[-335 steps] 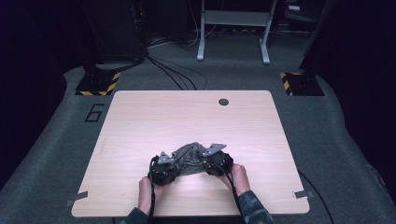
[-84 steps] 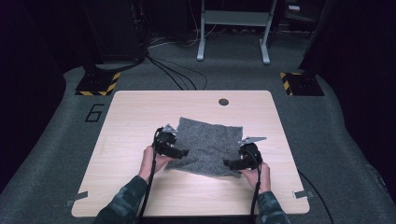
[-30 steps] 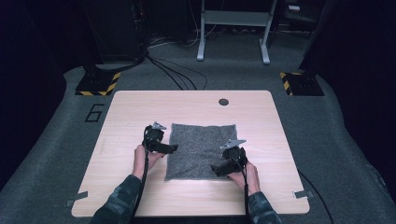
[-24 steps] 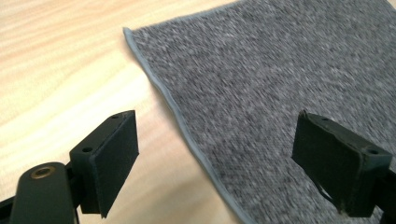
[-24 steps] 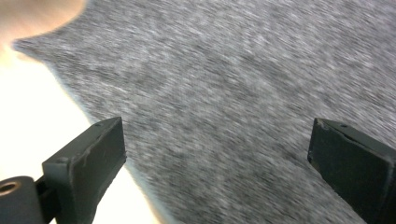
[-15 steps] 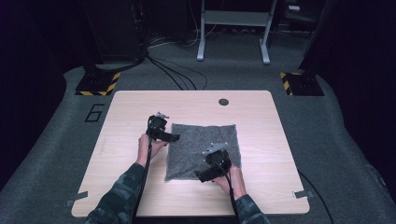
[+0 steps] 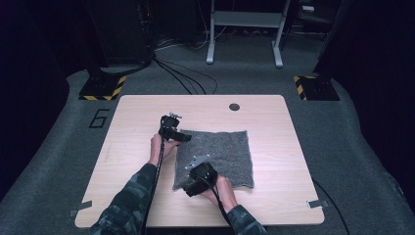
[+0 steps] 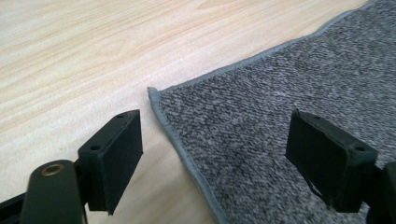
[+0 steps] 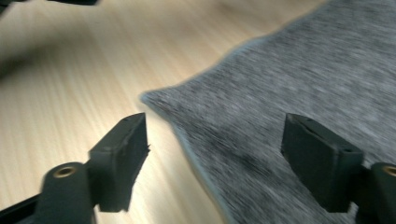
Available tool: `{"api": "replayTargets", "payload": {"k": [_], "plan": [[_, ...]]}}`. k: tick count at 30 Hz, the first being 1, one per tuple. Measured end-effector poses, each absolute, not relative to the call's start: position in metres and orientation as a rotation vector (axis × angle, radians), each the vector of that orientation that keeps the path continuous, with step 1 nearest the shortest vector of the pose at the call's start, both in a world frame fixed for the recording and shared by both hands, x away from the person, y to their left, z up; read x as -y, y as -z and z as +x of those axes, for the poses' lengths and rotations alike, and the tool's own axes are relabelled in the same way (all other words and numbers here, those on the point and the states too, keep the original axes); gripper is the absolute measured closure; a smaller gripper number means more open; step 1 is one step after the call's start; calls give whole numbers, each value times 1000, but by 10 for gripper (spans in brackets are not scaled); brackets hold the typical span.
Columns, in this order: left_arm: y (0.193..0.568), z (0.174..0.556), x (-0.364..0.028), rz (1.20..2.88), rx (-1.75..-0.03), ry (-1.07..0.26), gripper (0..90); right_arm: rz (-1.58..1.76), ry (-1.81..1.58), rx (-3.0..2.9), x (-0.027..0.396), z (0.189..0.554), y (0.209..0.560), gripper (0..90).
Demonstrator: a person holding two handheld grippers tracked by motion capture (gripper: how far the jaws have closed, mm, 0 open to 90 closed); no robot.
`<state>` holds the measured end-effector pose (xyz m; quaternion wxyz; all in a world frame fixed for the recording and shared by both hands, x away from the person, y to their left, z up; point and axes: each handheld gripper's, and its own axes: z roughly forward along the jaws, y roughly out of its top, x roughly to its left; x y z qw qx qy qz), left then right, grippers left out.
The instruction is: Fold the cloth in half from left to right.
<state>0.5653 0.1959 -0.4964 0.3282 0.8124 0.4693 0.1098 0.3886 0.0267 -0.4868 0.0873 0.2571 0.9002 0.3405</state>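
Grey cloth [image 7: 215, 157] lies flat on the wooden table [image 7: 288, 147], a bit right of the middle. Left gripper [image 7: 183, 137] sits at its far left corner, right gripper [image 7: 182, 185] at its near left corner. Both claws have just been closing, yet stand spread and pinch nothing.

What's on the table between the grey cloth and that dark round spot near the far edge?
Nothing. In the high view, bare wood separates the grey cloth from the dark round spot.
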Motion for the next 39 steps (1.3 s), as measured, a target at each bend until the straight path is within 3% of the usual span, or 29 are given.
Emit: {"api": "replayTargets", "payload": {"k": [8,14,27,32,39], "plan": [[503,569,-194,2141,-1236,-307,264,672,-1001,-2705,-65,380,491,480],[506,571,-196,2146,-1235,-325,351,675,-943,-2715,-78,382,500,614],[508,567,-200,2155,-1205,-371,718,693,-906,-2726,-81,385,507,854],[509,565,-200,2155,-1198,-384,849,732,-951,-2718,-79,385,509,877],[508,561,-198,2159,-1200,-401,872,768,-996,-2717,-69,381,509,884]]}}
